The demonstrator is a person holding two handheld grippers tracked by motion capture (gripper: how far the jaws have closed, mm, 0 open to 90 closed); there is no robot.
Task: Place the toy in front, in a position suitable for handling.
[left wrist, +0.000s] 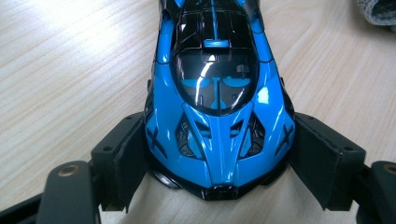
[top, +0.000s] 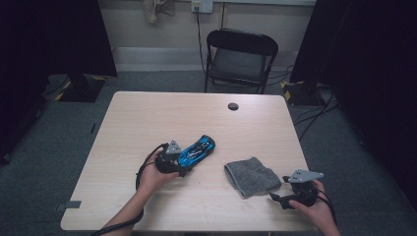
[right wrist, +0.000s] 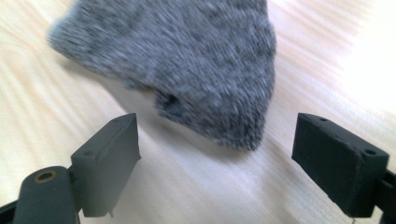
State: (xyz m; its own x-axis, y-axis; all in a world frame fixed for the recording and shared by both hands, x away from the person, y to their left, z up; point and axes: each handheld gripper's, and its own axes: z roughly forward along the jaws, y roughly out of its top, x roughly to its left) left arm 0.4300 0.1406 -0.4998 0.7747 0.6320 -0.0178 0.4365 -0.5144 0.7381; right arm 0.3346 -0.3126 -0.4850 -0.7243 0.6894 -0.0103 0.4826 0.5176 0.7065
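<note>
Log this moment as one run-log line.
left gripper: closed on blue toy car nose | right gripper: open, short of grey cloth | table: car, cloth apart

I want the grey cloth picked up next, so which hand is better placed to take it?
The right. Its tool stands open with the cloth just ahead of its jaws. The left tool is busy, its jaws on either side of the blue toy car.
</note>
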